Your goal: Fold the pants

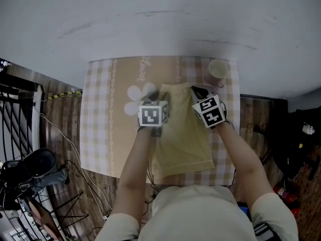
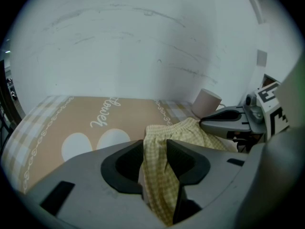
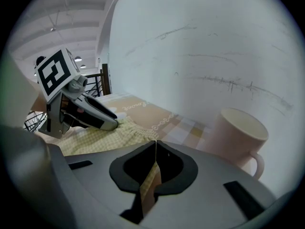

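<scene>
A white wall backs the surface, which is draped in beige checked cloth above a wooden floor. Yellow checked pants lie on its right half, with a pink mug just beyond. The left claw stands wide around a fold of the pants, and the right claw pinches their edge.

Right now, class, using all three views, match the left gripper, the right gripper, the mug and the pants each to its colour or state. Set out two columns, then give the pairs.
Column one:
1. left gripper
2. right gripper
3. mug
4. pants

Column two:
A. pale pink, standing upright
B. jaws shut on a thin fold of the pants
C. yellow checked
D. jaws apart, pants fabric between them

Pairs: 1-D, 2-B, 3-A, 4-C
</scene>
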A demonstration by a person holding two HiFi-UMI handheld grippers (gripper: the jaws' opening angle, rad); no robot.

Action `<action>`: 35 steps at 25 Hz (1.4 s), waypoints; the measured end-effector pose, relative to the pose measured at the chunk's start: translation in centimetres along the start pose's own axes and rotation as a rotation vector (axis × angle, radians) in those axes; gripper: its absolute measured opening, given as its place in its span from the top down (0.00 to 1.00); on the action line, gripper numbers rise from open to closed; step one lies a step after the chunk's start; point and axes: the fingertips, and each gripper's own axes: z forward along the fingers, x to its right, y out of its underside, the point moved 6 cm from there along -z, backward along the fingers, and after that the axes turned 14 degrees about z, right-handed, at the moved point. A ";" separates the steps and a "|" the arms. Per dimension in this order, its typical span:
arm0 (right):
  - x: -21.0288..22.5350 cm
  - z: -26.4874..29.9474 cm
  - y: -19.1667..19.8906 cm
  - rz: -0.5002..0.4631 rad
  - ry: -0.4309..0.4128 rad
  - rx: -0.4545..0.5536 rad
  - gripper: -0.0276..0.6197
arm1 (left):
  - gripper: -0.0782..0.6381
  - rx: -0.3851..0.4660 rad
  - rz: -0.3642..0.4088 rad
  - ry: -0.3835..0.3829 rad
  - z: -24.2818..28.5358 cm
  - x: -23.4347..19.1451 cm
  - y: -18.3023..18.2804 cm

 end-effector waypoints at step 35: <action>-8.8 -16.3 5.2 -0.113 -0.220 0.143 0.90 | 0.83 0.144 -0.006 -0.088 -16.1 10.6 7.9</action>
